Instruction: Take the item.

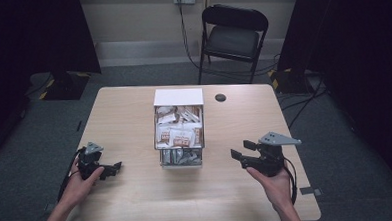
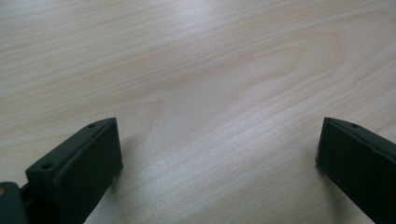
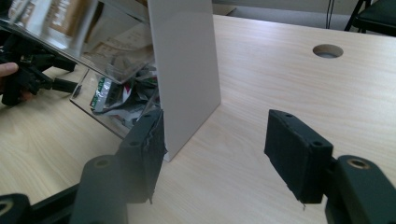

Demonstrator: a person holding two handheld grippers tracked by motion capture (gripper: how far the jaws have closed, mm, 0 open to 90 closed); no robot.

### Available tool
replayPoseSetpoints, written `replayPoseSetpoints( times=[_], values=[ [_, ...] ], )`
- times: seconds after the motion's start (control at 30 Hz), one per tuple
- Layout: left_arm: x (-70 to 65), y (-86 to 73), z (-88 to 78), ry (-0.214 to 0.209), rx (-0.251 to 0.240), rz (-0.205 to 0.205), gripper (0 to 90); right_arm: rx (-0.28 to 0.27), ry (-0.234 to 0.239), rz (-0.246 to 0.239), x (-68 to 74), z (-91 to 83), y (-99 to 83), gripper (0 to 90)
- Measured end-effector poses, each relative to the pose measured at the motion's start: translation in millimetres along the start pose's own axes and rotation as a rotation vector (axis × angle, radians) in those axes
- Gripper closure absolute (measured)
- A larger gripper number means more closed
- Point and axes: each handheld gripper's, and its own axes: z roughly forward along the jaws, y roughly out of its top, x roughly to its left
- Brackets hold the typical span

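At table centre stands a clear acrylic dispenser box [image 1: 180,136] w/ a white top, stacked w/ small snack packets [image 1: 179,134]; more packets lie in its bottom tray at the near end. Left gripper [image 1: 117,167] sits low near the table's left edge, held in the person's left hand [image 1: 79,183], well apart from the box; its jaws are spread wide over bare wood, nothing between them. Right gripper [image 1: 236,158] is held in the right hand [image 1: 269,180] to the right of the box, near it but not touching, pointing at it. Its jaws stand partly apart, empty, w/ the box's white side panel [image 3: 184,70] just beyond the left jaw. A black folding chair [image 1: 233,36] stands behind the table [image 1: 138,203]; round cable hole [image 1: 220,97] near the far edge.
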Motion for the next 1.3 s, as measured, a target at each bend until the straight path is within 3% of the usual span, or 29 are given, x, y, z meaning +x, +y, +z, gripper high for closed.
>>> replayPoseSetpoints(
  times=[0.2, 0.43, 0.7, 1.0, 1.3],
  values=[
    [0.0, 0.0, 0.0, 0.000, 0.000, 0.000, 0.0, -0.019, 0.025, -0.047, 11.0, -1.6, 20.6, 39.0],
    [0.0, 0.0, 0.0, 0.000, 0.000, 0.000, 0.0, -0.088, 0.072, -0.066, 22.2, -2.0, 42.2, 39.9],
    [0.1, 0.0, 0.0, 0.000, 0.001, 0.000, 0.0, -0.125, 0.102, -0.104, 36.8, 0.7, 65.2, 40.3],
    [0.0, 0.0, 0.0, 0.000, 0.001, 0.000, 0.0, -0.174, 0.161, -0.114, 47.9, 1.6, 87.5, 41.0],
    [0.1, 0.0, 0.0, 0.000, 0.000, 0.000, 0.0, -0.146, 0.235, -0.141, 65.2, 14.7, 103.9, 45.2]
  ],
)
